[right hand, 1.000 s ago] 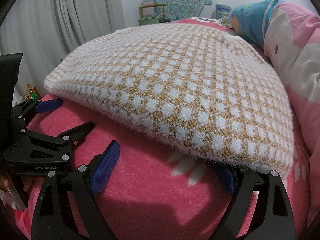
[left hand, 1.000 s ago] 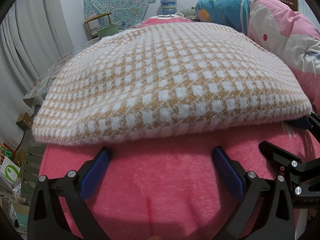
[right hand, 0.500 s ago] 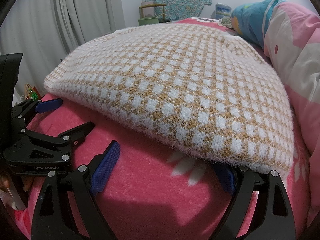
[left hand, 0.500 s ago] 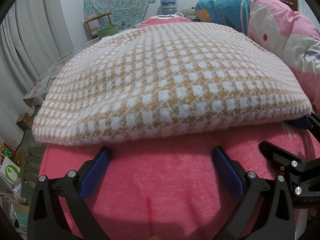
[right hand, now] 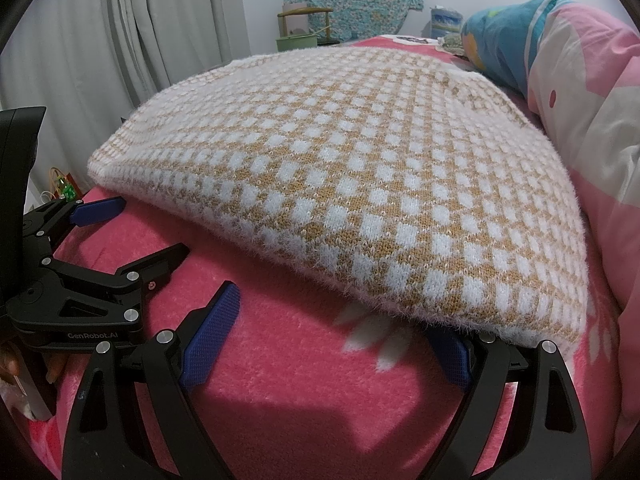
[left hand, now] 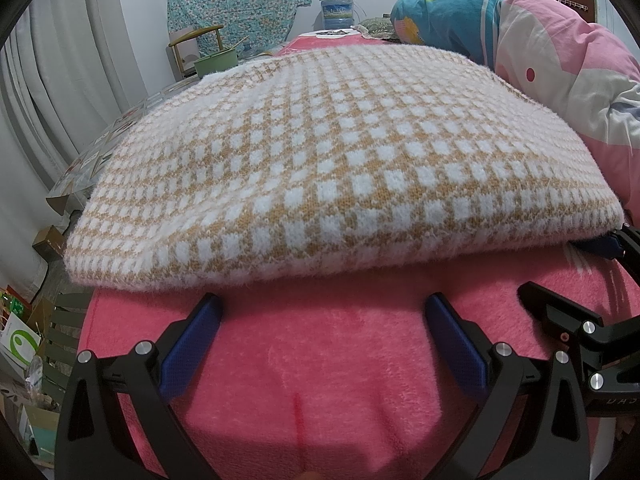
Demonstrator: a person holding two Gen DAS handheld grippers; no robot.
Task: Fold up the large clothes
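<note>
1. Sweater (left hand: 344, 168), fuzzy knit, tan with white checks, lies folded into a flat rectangle on pink fleece blanket (left hand: 320, 360); near folded edge faces both cameras, slightly puffed, top surface smooth.
2. Left gripper (left hand: 322, 334) sits just short of sweater's near edge, jaws wide apart, blue pads (left hand: 192, 344) over bare pink blanket, nothing between them, no contact with knit.
3. Right gripper (right hand: 328, 328) also spread wide; left blue pad (right hand: 212, 336) clear on blanket, right pad partly tucked under sweater's near right corner. Cannot tell if that pad touches the knit; nothing is pinched.
4. Each gripper shows in the other's view: left one at left edge of right wrist view, right one at right edge of left wrist view, side by side along the same hem.
5. Fingertips of a hand (right hand: 12, 364) visible under left gripper body.
6. Pink and teal quilt (left hand: 560, 72) bunched right of sweater, touching its far right side.
7. Grey curtain (right hand: 120, 40) left; floral cloth (left hand: 236, 4) hangs on back wall; green pot (left hand: 214, 62) and water jug (left hand: 338, 12) beyond bed.
</note>
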